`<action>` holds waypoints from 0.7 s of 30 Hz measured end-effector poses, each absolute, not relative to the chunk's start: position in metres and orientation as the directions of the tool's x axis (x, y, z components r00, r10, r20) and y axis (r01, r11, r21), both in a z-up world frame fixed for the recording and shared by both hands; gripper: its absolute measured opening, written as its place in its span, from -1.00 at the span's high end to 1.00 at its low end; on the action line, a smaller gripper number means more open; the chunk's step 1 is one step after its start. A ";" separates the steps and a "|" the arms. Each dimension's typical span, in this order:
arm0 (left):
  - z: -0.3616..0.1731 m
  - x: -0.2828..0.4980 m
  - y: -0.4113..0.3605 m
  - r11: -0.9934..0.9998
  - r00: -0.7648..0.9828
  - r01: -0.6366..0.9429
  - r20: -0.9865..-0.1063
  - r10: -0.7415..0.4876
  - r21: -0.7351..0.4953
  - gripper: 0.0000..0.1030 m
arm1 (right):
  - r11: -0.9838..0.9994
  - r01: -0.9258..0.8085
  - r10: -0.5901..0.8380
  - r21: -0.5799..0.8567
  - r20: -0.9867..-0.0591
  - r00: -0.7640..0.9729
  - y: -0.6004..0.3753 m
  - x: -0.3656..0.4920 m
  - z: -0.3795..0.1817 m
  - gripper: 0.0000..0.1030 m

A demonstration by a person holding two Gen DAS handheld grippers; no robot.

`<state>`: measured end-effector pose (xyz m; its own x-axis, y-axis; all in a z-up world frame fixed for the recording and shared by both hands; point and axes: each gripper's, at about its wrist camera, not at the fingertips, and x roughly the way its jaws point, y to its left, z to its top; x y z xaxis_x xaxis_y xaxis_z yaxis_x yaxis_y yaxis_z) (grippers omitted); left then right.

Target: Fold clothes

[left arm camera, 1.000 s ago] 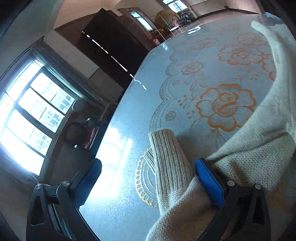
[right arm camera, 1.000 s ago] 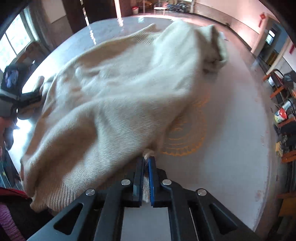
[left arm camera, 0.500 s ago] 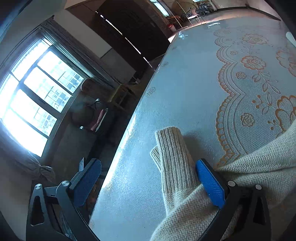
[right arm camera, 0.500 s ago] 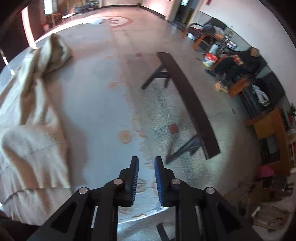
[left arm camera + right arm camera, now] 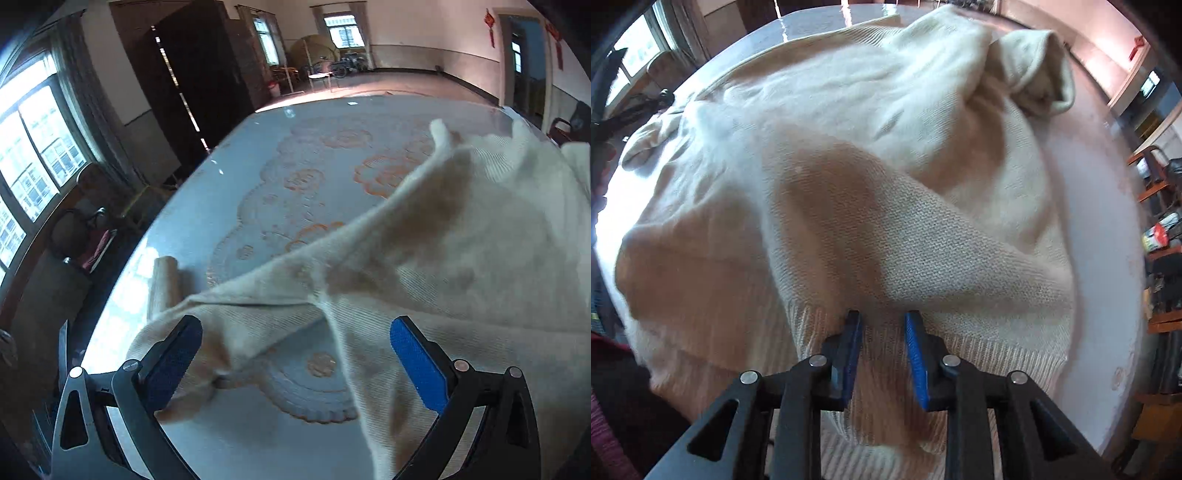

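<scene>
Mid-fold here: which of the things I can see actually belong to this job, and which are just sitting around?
Part of the job:
- cream knit sweater
- table with the floral cloth
- left gripper, open
- right gripper, jaws just opening, over the ribbed hem

Just lying about:
- dark wardrobe
- chair
- bags by the window

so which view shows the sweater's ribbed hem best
The right wrist view: the cream sweater fills it and its ribbed hem runs just past the right gripper. The left wrist view catches only a blurred fold of it over the table, no hem discernible.
</scene>
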<state>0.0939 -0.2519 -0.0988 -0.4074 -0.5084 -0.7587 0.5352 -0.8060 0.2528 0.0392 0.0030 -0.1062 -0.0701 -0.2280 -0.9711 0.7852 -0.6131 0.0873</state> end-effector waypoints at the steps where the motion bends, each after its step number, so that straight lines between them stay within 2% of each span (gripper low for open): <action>1: -0.109 0.088 -0.238 -0.820 -0.402 0.498 -0.762 -0.507 0.283 -0.99 | -0.568 0.813 -0.230 0.129 -0.973 -0.006 -0.001 0.050 -0.106 0.46; 5: -0.125 0.093 -0.217 -0.790 -0.418 0.428 -0.678 -0.604 0.439 -1.00 | -0.389 0.877 -0.242 0.282 -0.950 0.198 -0.014 0.077 -0.095 0.53; 8: -0.125 0.111 -0.238 -0.787 -0.420 0.419 -0.672 -0.610 0.453 -1.00 | -0.459 0.844 -0.349 0.277 -0.930 0.116 0.000 0.031 -0.069 0.52; 11: -0.123 0.132 -0.272 -0.787 -0.389 0.441 -0.698 -0.601 0.432 -1.00 | -0.614 0.750 -0.438 0.248 -0.897 -0.062 0.025 -0.042 -0.040 0.45; 15: -0.116 0.153 -0.312 -0.789 -0.318 0.491 -0.768 -0.556 0.368 -1.00 | -0.768 0.439 -0.580 0.467 -0.797 -0.166 0.093 -0.147 -0.030 0.37; 17: -0.106 0.164 -0.327 -0.785 -0.310 0.543 -0.797 -0.519 0.300 -1.00 | -0.800 0.316 -0.584 0.510 -0.782 -0.217 0.117 -0.192 -0.032 0.32; 19: -0.088 0.173 -0.333 -0.777 -0.356 0.591 -0.796 -0.490 0.214 -1.00 | -0.847 0.283 -0.518 0.450 -0.818 -0.250 0.123 -0.231 -0.034 0.29; 21: -0.072 0.172 -0.333 -0.773 -0.400 0.611 -0.777 -0.487 0.170 -1.00 | -0.875 0.337 -0.442 0.348 -0.858 -0.263 0.108 -0.258 -0.033 0.24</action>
<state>0.1719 -0.3332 -0.0716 -0.3996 -0.4868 -0.7767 0.6111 -0.7731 0.1702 -0.2582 0.1082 -0.0331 -0.2630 -0.4418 -0.8577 0.3368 -0.8751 0.3475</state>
